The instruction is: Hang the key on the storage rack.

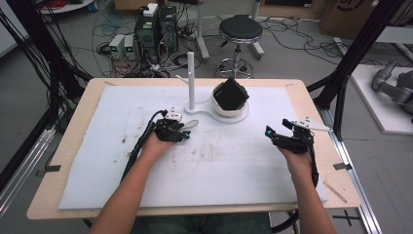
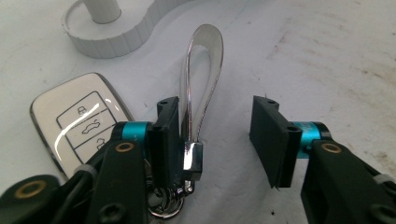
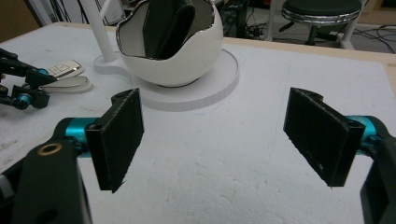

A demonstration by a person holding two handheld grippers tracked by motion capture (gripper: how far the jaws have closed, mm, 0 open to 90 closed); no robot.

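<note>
The left hand-held gripper [image 2: 217, 140] stands spread around the key fob's [image 2: 77, 121] strap loop [image 2: 201, 70] — lined up to pinch it; the right hand-held gripper [image 3: 212, 140] waits released over the bench [image 3: 280, 70].

A lab or workshop: past the table [image 1: 68, 146] at 12 o'clock, a round stool [image 1: 240, 30] stands on a bare grey floor; at 11 o'clock, computer towers [image 1: 156, 27] sit among tangled cables [image 1: 104, 22]. Black metal frames [image 1: 358, 46] rise on both sides.
</note>
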